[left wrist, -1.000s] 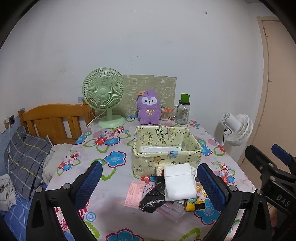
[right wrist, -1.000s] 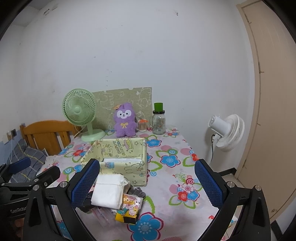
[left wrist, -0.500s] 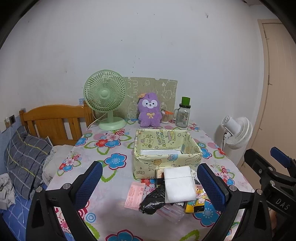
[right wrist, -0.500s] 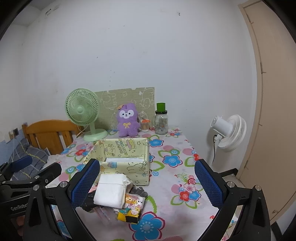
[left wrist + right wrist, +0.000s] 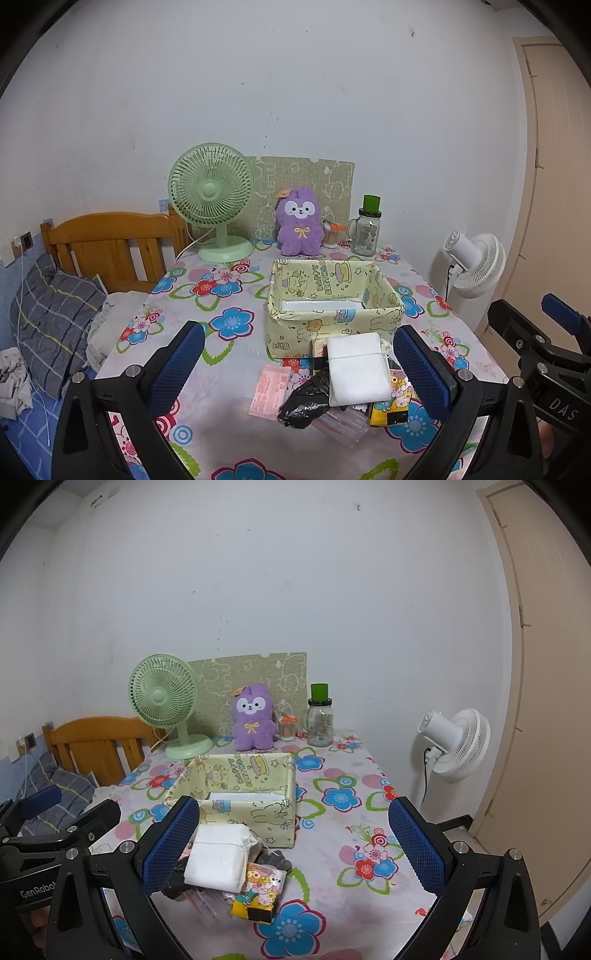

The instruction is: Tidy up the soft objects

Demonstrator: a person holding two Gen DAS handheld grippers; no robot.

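A pile of soft items lies on the flowered tablecloth in front of a yellow cartoon-print fabric box [image 5: 334, 317] [image 5: 255, 805]. On top is a white folded pack [image 5: 356, 369] [image 5: 219, 853]. Beside it are a black crumpled bag [image 5: 304, 400], a pink packet [image 5: 269, 389] and a yellow cartoon tissue pack [image 5: 393, 408] [image 5: 260, 891]. The box holds a white flat item [image 5: 321, 305]. A purple plush [image 5: 298, 227] [image 5: 254, 718] stands at the back. My left gripper [image 5: 299, 363] and right gripper [image 5: 293, 843] are both open and empty, hovering short of the pile.
A green desk fan [image 5: 212, 199] and a glass jar with green lid [image 5: 365, 230] stand at the table's back. A white standing fan [image 5: 474, 264] is off the right edge. A wooden bed headboard [image 5: 110, 243] and pillow [image 5: 51, 321] lie to the left.
Both grippers have risen and tilted slightly, so the table sits a little lower in both views. Nothing on the table has moved.
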